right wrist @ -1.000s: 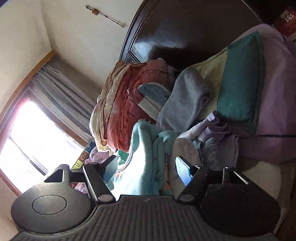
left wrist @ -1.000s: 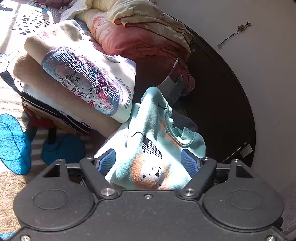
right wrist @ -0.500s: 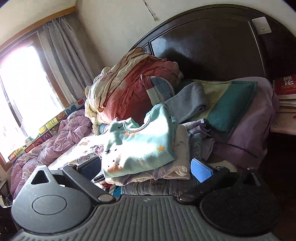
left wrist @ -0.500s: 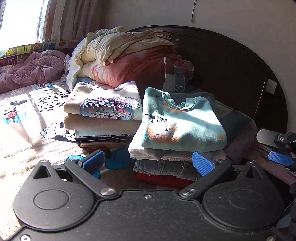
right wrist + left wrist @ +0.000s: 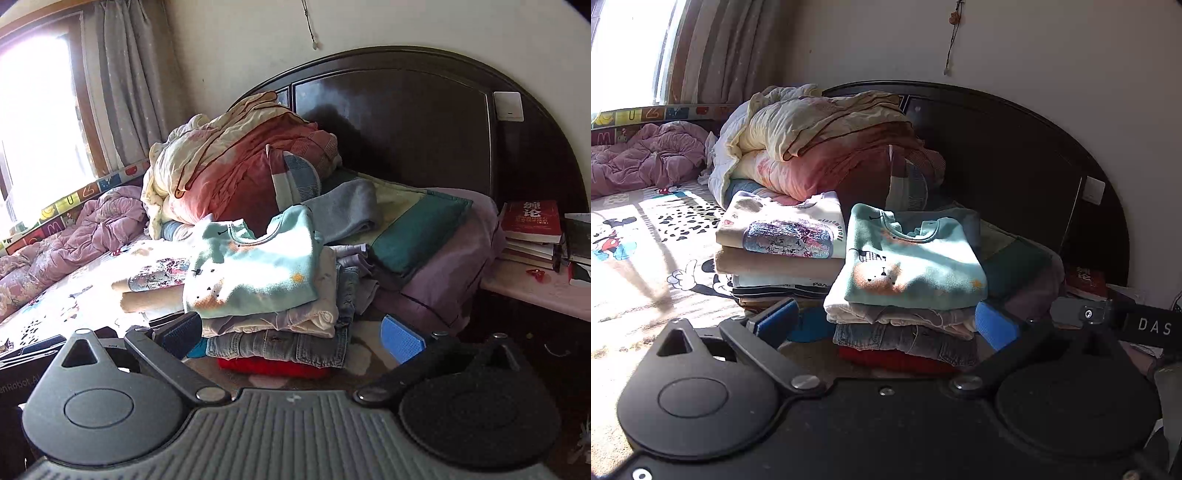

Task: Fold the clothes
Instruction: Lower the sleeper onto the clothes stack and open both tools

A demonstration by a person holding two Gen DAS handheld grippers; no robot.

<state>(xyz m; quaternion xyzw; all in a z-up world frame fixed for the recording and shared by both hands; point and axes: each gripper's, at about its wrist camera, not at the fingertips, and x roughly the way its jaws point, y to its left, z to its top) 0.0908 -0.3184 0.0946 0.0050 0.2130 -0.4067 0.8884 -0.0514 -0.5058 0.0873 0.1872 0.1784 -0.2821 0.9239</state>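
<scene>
A folded mint sweater with a bear print (image 5: 916,266) (image 5: 255,269) lies flat on top of a stack of folded clothes: pale garments, jeans (image 5: 280,345) and something red at the bottom. To its left stands a second stack topped by a cream printed shirt (image 5: 786,229). My left gripper (image 5: 886,325) is open, set back from the stack with nothing between its blue pads. My right gripper (image 5: 291,338) is also open and empty in front of the same stack. Part of it shows at the right edge of the left wrist view.
Bundled quilts (image 5: 820,147) are heaped behind the stacks against a dark headboard (image 5: 406,122). Purple and green pillows (image 5: 424,236) lie to the right. Books (image 5: 532,229) sit on a nightstand at far right. A crumpled purple duvet (image 5: 646,155) lies by the window on the cartoon-print sheet.
Both grippers let go of the mint sweater, opened wide, pulled back and up from the stack and rolled level. The sweater stays on top of the stack.
</scene>
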